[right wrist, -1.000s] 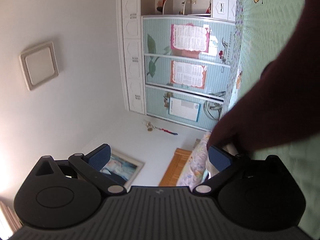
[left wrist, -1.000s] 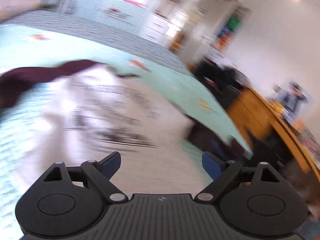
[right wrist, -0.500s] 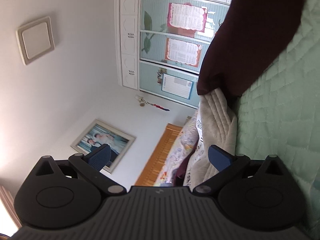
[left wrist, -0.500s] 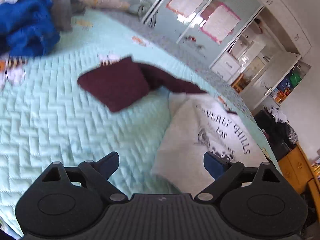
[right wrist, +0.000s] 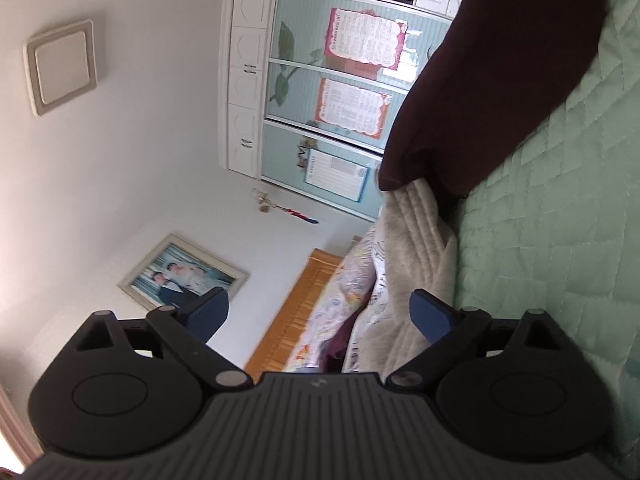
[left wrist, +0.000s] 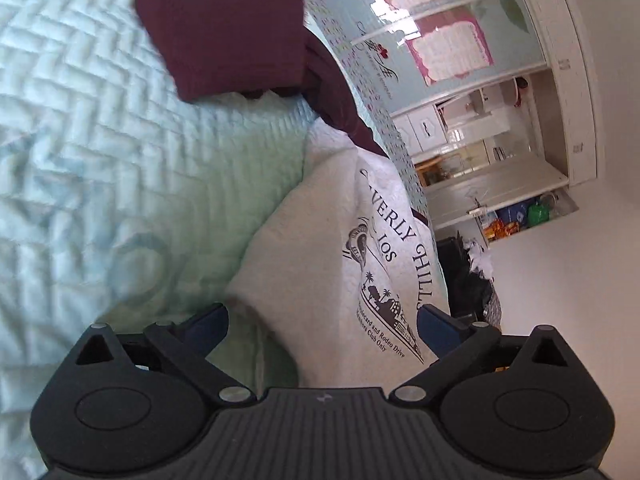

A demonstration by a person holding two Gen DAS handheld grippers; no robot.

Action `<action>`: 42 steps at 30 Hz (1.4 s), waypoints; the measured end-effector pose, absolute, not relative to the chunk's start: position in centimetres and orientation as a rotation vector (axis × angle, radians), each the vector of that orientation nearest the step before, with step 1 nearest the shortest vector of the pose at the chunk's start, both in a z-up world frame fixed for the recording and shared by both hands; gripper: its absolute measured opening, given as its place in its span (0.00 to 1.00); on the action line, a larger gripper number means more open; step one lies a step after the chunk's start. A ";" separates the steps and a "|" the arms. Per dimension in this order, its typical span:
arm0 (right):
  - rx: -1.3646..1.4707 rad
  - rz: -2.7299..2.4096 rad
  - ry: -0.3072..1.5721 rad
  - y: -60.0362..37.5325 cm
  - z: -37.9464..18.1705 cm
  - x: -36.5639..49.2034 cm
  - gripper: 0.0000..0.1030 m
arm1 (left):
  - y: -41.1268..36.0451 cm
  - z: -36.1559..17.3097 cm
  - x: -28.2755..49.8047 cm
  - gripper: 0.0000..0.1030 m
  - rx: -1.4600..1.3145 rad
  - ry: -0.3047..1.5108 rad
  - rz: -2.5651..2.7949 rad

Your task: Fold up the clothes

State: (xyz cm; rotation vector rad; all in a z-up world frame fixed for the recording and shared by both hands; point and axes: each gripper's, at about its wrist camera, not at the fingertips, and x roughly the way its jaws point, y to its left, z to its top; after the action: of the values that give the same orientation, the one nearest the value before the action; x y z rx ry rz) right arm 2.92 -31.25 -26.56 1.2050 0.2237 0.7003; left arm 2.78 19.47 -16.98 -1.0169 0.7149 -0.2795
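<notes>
A: Two garments on the quilt (left wrist: 100, 160)?
B: Yes. White sweatshirt (left wrist: 320, 240) lies just ahead of the left claw (left wrist: 322, 320), partly between its jaws, which have just been opening, untouched. Maroon sleeve (left wrist: 224, 36) farther ahead.
A: Right claw (right wrist: 320, 314)?
B: Released, jaws just narrowed slightly, gripping nothing; sweatshirt hem beside its right finger.
</notes>
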 end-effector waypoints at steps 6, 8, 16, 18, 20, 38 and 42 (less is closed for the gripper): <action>1.163 0.658 0.240 -30.8 -25.9 2.9 0.89 | 18.1 -16.9 5.5 0.61 -0.952 0.731 -0.255; 1.170 0.655 0.238 -31.0 -26.3 2.6 0.88 | 17.9 -15.3 5.1 0.15 -0.873 0.706 -0.299; 1.206 0.667 0.219 -32.9 -28.1 2.4 0.88 | 11.7 -3.5 0.7 0.28 -0.205 0.516 -0.516; 1.205 0.667 0.218 -33.0 -28.3 2.4 0.88 | 11.3 -3.8 1.0 0.67 -0.241 0.547 -0.552; 1.200 0.666 0.218 -32.9 -28.3 2.5 0.88 | 12.6 -4.8 0.6 0.79 -0.321 0.522 -0.500; 1.232 0.688 0.198 -33.2 -29.1 5.1 0.89 | 21.8 -15.5 -0.9 0.83 -0.938 0.740 -0.261; 1.234 0.690 0.197 -33.5 -29.2 5.0 0.89 | 22.0 -17.5 0.1 0.84 -1.020 0.709 -0.196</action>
State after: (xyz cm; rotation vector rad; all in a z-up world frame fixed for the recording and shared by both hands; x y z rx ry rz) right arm 4.97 -33.53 -29.20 1.2338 0.1974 0.6897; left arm 0.11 21.96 -17.51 -1.0195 0.7091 -0.1957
